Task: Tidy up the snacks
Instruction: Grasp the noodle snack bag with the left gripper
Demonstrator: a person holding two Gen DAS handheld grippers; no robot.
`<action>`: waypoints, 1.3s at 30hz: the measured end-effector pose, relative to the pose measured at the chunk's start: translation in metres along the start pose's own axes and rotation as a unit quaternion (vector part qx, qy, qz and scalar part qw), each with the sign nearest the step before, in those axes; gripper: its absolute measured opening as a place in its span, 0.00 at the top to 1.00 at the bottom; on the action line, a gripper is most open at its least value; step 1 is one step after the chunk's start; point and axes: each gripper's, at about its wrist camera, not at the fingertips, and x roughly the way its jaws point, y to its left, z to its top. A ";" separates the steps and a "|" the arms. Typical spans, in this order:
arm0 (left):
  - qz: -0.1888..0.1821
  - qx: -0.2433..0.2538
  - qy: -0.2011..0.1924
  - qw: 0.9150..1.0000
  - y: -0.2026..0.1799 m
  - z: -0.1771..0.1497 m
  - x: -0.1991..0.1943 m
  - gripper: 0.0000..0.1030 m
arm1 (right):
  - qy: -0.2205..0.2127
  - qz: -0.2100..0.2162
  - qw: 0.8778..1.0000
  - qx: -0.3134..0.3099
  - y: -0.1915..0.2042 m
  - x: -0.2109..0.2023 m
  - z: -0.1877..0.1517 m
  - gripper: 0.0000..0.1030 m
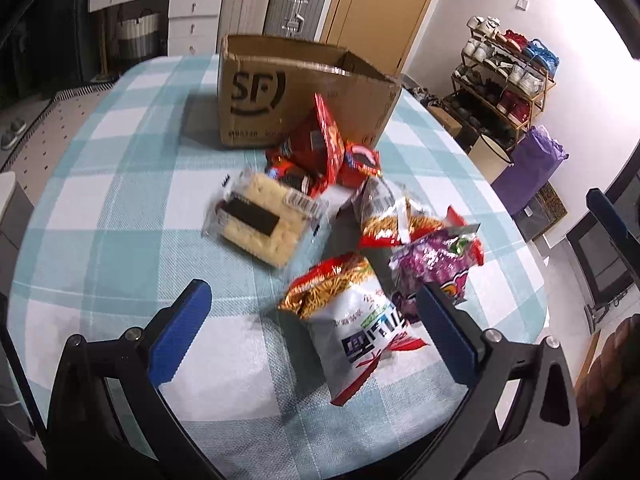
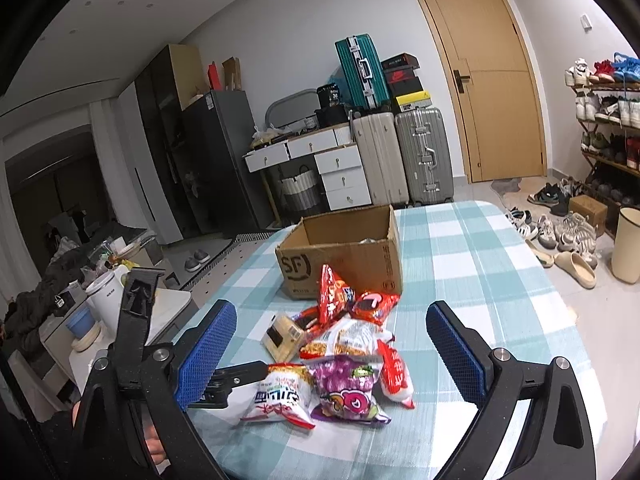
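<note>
An open cardboard box (image 1: pixel 304 92) marked SF stands on the checked table; it also shows in the right wrist view (image 2: pixel 344 256). In front of it lies a pile of snacks: red packs (image 1: pixel 320 152), a clear pack of pale crackers (image 1: pixel 260 220), a noodle-snack bag (image 1: pixel 396 216), a purple bag (image 1: pixel 432 264) and a white-and-red bag (image 1: pixel 352 320). My left gripper (image 1: pixel 312 312) is open, its fingers on either side of the white-and-red bag (image 2: pixel 280 396). My right gripper (image 2: pixel 332 344) is open and empty, above the near end of the pile, over the purple bag (image 2: pixel 348 388).
The table has a teal-and-white checked cloth (image 2: pixel 480 264). Suitcases (image 2: pixel 404 156), white drawers (image 2: pixel 340 168) and a door (image 2: pixel 488 80) stand behind. A shoe rack (image 2: pixel 608 120) and shoes on the floor are at the right. A side table with a kettle (image 2: pixel 108 300) is at the left.
</note>
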 end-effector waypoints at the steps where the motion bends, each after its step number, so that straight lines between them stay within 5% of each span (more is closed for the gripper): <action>1: -0.001 0.000 0.004 1.000 0.000 -0.001 0.004 0.01 | 0.001 0.000 1.000 0.001 0.000 0.001 -0.002 0.05; 27: -0.059 -0.024 0.038 0.997 0.002 -0.009 0.061 0.06 | 0.023 0.001 0.999 0.039 -0.029 0.017 -0.031 0.05; 32: -0.107 -0.020 0.045 0.993 -0.003 -0.008 0.065 0.38 | 0.023 0.001 0.999 0.046 -0.032 0.014 -0.034 0.05; 39: -0.114 -0.012 0.042 0.993 -0.002 -0.013 0.065 0.54 | 0.025 0.001 0.999 0.046 -0.034 0.014 -0.036 0.05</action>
